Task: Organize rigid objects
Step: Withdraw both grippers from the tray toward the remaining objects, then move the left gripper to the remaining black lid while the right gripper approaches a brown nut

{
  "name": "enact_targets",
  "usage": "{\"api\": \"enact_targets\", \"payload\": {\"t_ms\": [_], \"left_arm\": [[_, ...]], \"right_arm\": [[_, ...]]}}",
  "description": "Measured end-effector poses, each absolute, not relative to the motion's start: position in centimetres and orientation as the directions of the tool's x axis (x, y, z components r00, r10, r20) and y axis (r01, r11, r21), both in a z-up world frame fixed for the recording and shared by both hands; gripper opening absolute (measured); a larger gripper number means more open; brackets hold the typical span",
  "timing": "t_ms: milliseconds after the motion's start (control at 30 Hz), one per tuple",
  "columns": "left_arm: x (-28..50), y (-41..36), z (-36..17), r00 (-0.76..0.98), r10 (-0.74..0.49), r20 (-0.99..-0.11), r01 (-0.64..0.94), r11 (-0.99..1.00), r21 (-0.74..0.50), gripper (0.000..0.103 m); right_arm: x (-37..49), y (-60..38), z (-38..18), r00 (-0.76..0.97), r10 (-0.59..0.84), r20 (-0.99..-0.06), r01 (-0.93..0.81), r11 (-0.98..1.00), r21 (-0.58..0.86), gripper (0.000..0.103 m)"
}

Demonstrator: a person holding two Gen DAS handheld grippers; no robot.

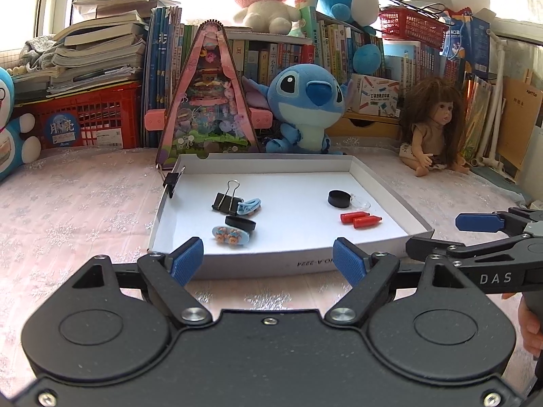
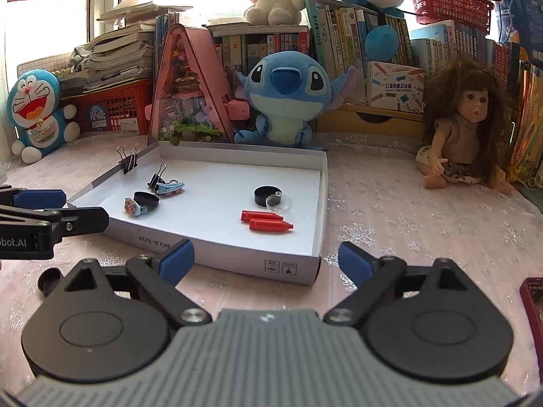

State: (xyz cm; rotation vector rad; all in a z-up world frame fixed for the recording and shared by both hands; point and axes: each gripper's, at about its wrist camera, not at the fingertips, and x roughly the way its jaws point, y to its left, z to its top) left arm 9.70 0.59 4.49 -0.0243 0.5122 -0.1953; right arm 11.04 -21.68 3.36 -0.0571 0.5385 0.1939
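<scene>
A shallow white box lid (image 1: 390, 190) (image 2: 319, 210) lies on the pink tablecloth. In it are a black binder clip (image 1: 225, 200) (image 2: 156, 179), a blue hair clip (image 1: 249, 206) (image 2: 171, 187), a black round cap (image 1: 240, 224) (image 2: 146, 200), a blue clip with small figures (image 1: 230, 235) (image 2: 131, 207), a second black cap (image 1: 339, 198) (image 2: 268, 195), a clear lid (image 1: 360, 201) (image 2: 280, 202) and two red pieces (image 1: 360, 219) (image 2: 266, 222). Another binder clip (image 1: 171, 180) (image 2: 127, 161) grips the lid's left wall. My left gripper (image 1: 269, 259) (image 2: 61, 208) and right gripper (image 2: 266, 259) (image 1: 451, 234) are open and empty before the lid's near wall.
A Stitch plush (image 1: 305, 105) (image 2: 285, 98), a pink triangular toy house (image 1: 208, 95) (image 2: 188, 88) and a doll (image 1: 431, 118) (image 2: 465, 125) stand behind the lid. Books and red baskets line the back. A small black cap (image 2: 49, 279) lies at my left; a dark red box (image 2: 534, 302) at far right.
</scene>
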Motion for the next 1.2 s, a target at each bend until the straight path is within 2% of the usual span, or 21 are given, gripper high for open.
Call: {"api": "enact_targets", "payload": {"t_ms": [300, 733, 833, 900, 967, 1200], "left_arm": [[6.6, 2.5, 2.5, 0.856, -0.205, -0.475, 0.195, 0.978, -0.071, 0.084], [3.6, 3.9, -0.8, 0.850, -0.183, -0.494, 0.188, 0.981, -0.040, 0.084], [2.9, 3.8, -0.9, 0.858, -0.193, -0.477, 0.201, 0.979, -0.034, 0.084], [2.6, 3.5, -1.2, 0.858, -0.186, -0.479, 0.202, 0.979, -0.018, 0.082], [2.2, 3.4, -1.3, 0.858, -0.190, -0.478, 0.208, 0.978, -0.015, 0.075], [1.2, 3.7, -1.5, 0.840, -0.245, -0.484, 0.239, 0.968, -0.074, 0.063]], "right_arm": [[8.2, -22.3, 1.6, 0.844, 0.165, -0.510, -0.213, 0.976, -0.036, 0.102], [6.7, -22.9, -0.5, 0.829, 0.146, -0.539, -0.202, 0.978, -0.046, 0.102], [6.4, -22.6, -0.6, 0.831, 0.145, -0.537, -0.212, 0.975, -0.066, 0.102], [6.3, -22.3, -0.7, 0.832, 0.145, -0.536, -0.222, 0.971, -0.082, 0.102], [6.3, -22.1, -0.7, 0.830, 0.144, -0.538, -0.227, 0.969, -0.092, 0.102], [6.3, -22.1, -0.8, 0.828, 0.140, -0.543, -0.225, 0.970, -0.093, 0.102]]}}
